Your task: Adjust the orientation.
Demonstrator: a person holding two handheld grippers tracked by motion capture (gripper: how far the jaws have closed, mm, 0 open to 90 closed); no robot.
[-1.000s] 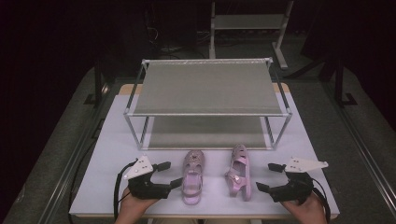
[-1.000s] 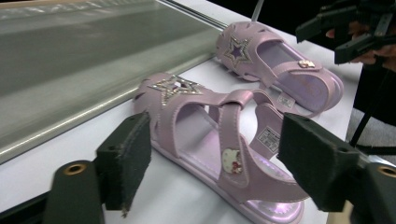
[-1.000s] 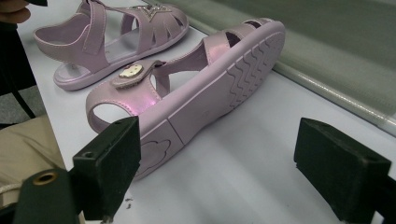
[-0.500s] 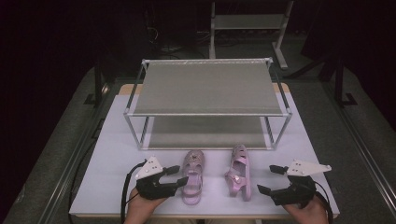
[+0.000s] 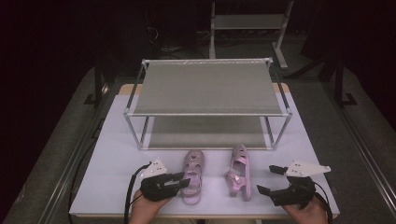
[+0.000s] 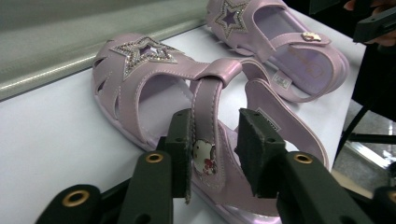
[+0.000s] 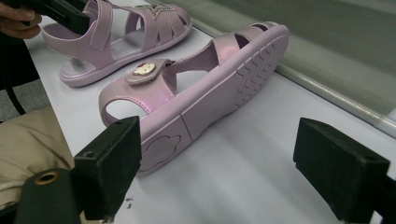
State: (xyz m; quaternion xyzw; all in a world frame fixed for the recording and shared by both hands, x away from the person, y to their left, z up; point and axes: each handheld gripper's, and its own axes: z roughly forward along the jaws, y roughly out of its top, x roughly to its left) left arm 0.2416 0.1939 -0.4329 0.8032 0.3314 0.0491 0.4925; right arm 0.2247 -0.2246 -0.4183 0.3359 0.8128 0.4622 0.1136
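The left sandal [image 6: 187, 121] lay toe toward the rack, its strap between the left gripper [image 6: 212, 149]'s half-spread jaws, not yet pinched.

Two pink sandals [image 5: 192, 176], one two-tier rack [image 5: 208, 88], one white table [image 5: 112, 154], two tools [image 5: 184, 179]

Both grippers are showing matte black bodies. The left gripper [image 5: 183, 179] is carrying a pale grey three-cornered plate and trailing a black cable; the right gripper [image 5: 267, 179] is wearing the same. Square black fingers [image 6: 180, 149] are showing brass-ringed screw holes.
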